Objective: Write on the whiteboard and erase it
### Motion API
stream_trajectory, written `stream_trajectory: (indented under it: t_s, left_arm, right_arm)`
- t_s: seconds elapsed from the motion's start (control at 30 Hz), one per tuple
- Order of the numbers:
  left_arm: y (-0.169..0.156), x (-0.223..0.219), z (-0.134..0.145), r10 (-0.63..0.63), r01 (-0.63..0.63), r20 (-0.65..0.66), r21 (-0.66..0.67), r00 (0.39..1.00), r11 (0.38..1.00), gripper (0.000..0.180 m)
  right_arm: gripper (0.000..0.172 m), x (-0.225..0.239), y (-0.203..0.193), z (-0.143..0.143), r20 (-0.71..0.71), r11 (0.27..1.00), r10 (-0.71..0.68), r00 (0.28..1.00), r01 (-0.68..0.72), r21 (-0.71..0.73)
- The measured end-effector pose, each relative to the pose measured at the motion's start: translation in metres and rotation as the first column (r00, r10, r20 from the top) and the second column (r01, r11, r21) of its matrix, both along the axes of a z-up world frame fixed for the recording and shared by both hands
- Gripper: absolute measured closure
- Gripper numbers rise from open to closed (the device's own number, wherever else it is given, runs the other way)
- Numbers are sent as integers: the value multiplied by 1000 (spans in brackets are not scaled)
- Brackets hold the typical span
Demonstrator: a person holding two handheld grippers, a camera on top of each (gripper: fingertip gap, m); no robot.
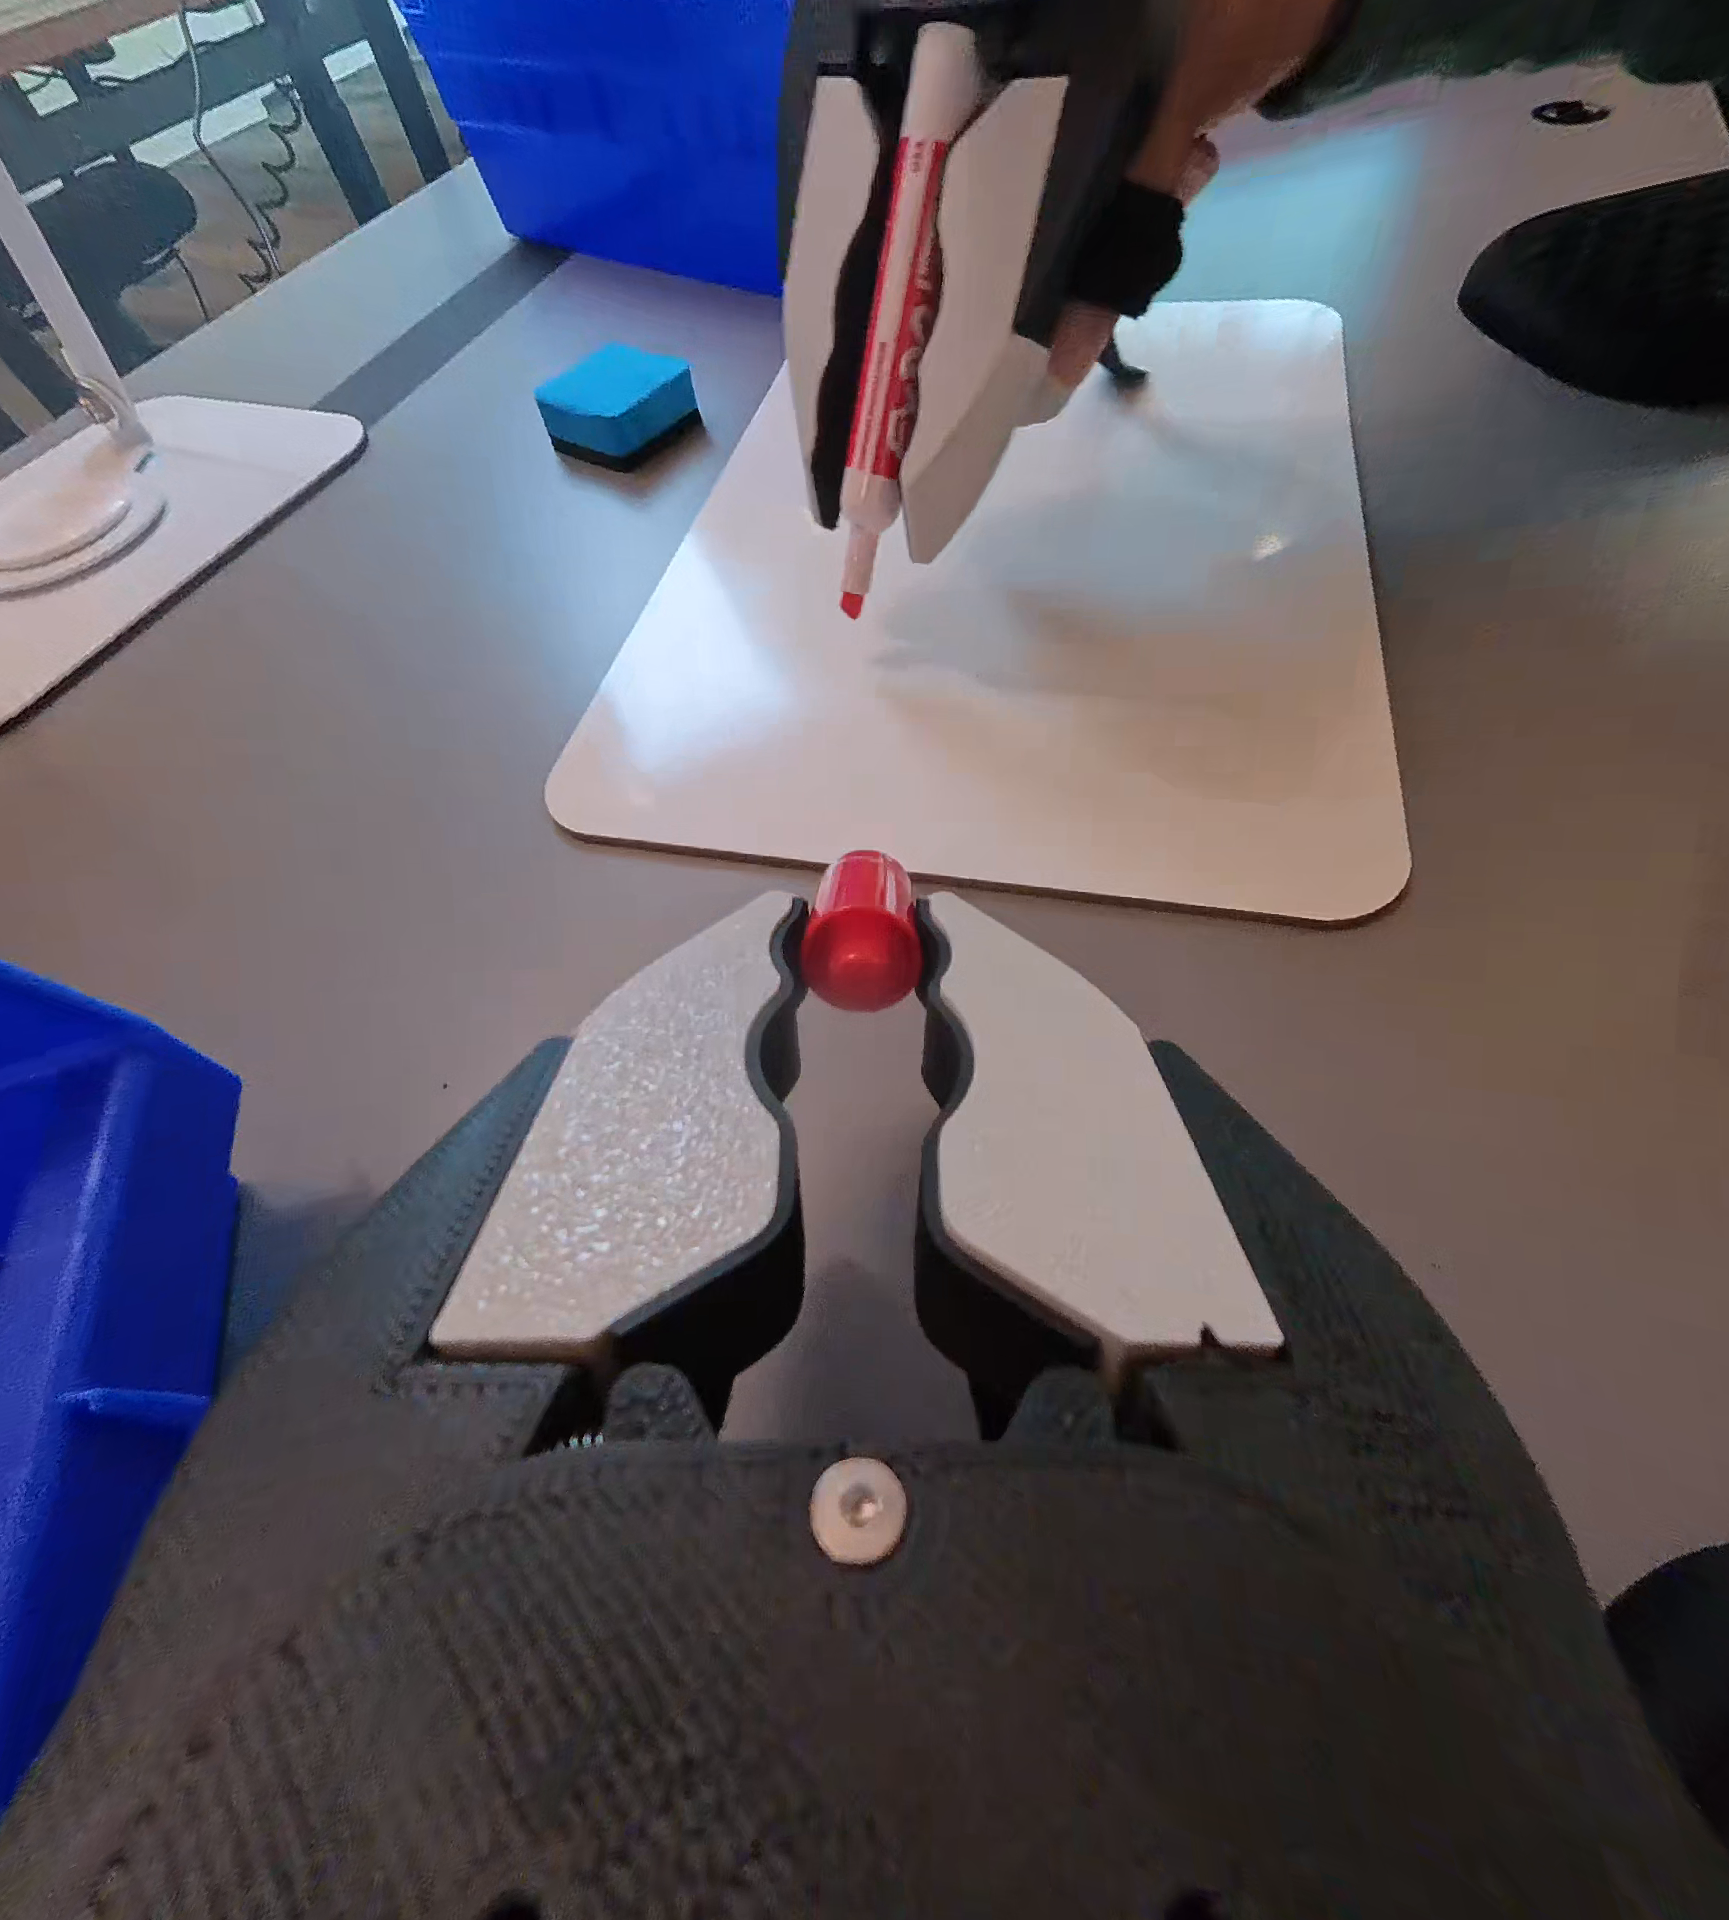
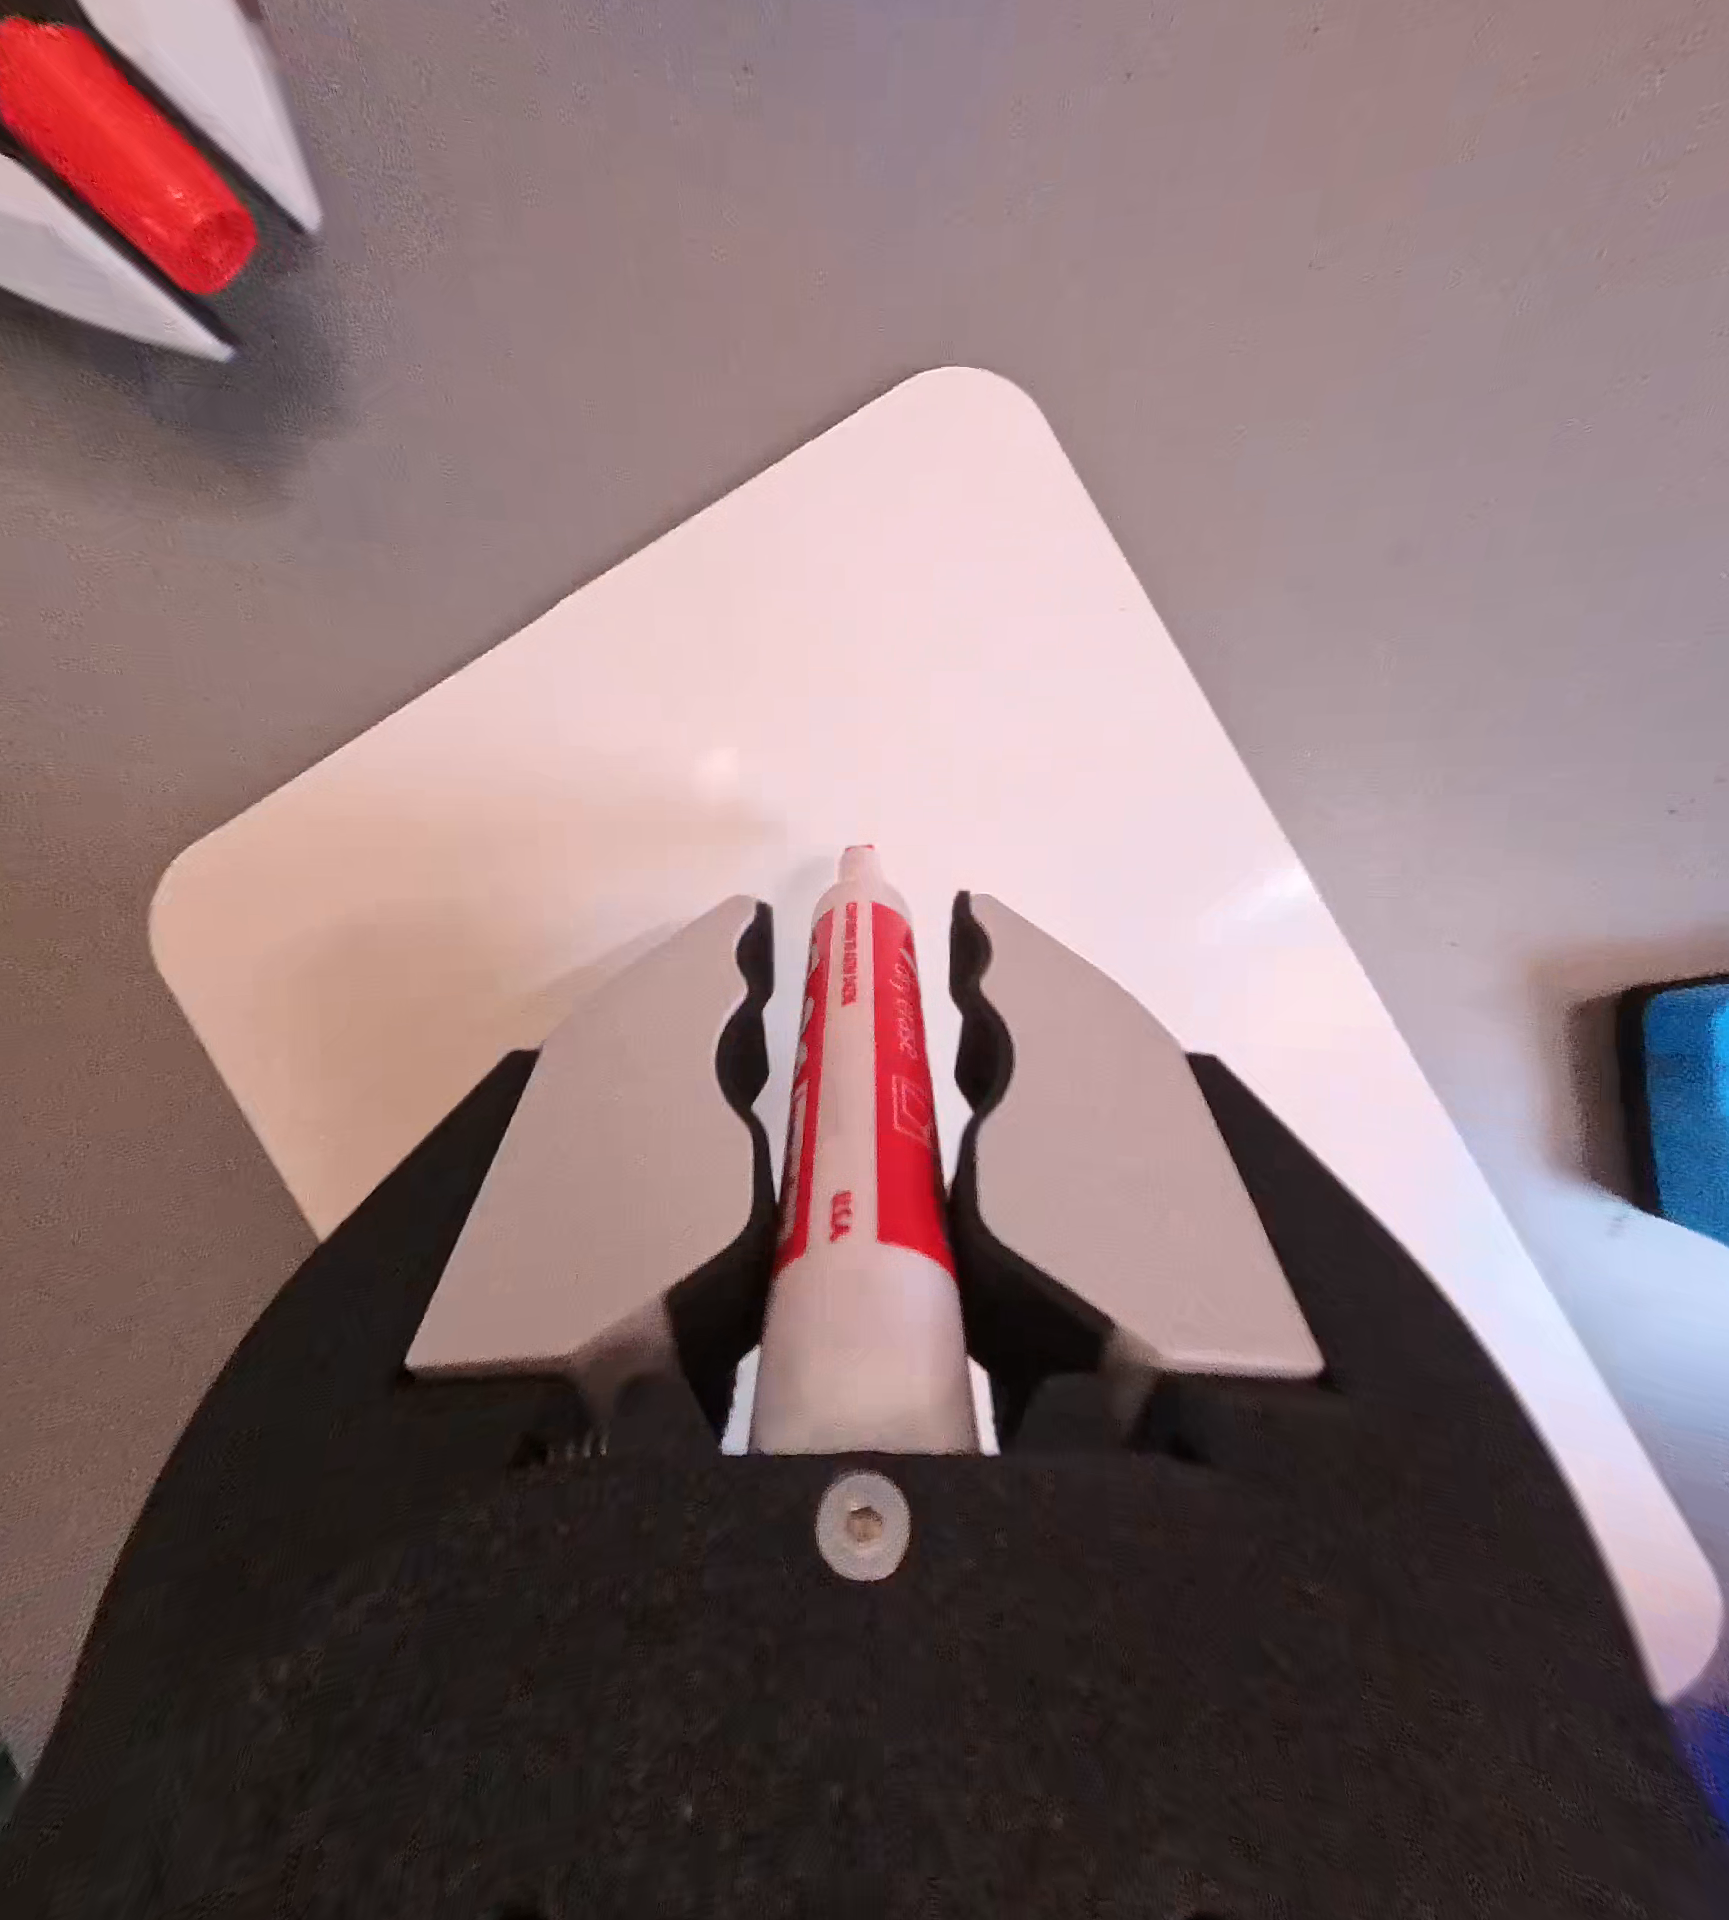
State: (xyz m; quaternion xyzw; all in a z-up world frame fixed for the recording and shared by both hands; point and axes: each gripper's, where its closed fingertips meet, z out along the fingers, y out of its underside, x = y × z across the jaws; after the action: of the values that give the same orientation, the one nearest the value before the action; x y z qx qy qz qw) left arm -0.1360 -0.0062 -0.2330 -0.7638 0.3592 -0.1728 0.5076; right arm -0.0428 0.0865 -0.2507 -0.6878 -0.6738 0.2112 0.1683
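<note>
Marker [image 2: 865,1091] lengthwise within right hand-held gripper [image 2: 860,914]

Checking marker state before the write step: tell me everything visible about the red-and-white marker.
The red-and-white dry-erase marker has a white plastic barrel with a red printed label and a bare red felt tip; its cap is off. It lies lengthwise between the fingers of the right tool, clamped farther back near their base. It points steeply down over the glossy white whiteboard; whether the tip touches it is unclear. No ink marks show.

Left tool [image 1: 860,935] with ribbed black body, pale grey finger plates, wavy black pads [image 1: 782,997], silver centre screw [image 1: 858,1509], right tool [image 2: 860,914] alike, black finger sleeve [image 1: 1135,249]
</note>
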Motion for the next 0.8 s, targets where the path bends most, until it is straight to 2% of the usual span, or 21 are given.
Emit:
stream_trajectory:
  t_s: [0.33,0.53,0.67,0.73,0.8]
  left_arm:
    - [0,-6,2,29,-29,-9,-7,1000,1000,161]
    - [-1,-5,-4,18,-18,-23,-35,1000,999,161]
    - [-1,-6,-8,18,-20,-29,-48,999,999,161]
    - [-1,-6,-10,18,-19,-22,-57,1000,998,161]
    - [0,-4,-13,15,-17,-25,-71,1000,997,161]
  right_arm:
    - [137,-22,22,-9,100,992,56,993,-67,107]
    - [136,-38,-11,-13,115,979,170,979,-181,91]
    - [137,-14,-54,-13,171,959,271,947,-282,43]
    - [137,5,-51,-12,211,959,257,943,-276,64]
    - [137,14,-27,-12,231,970,200,952,-226,91]
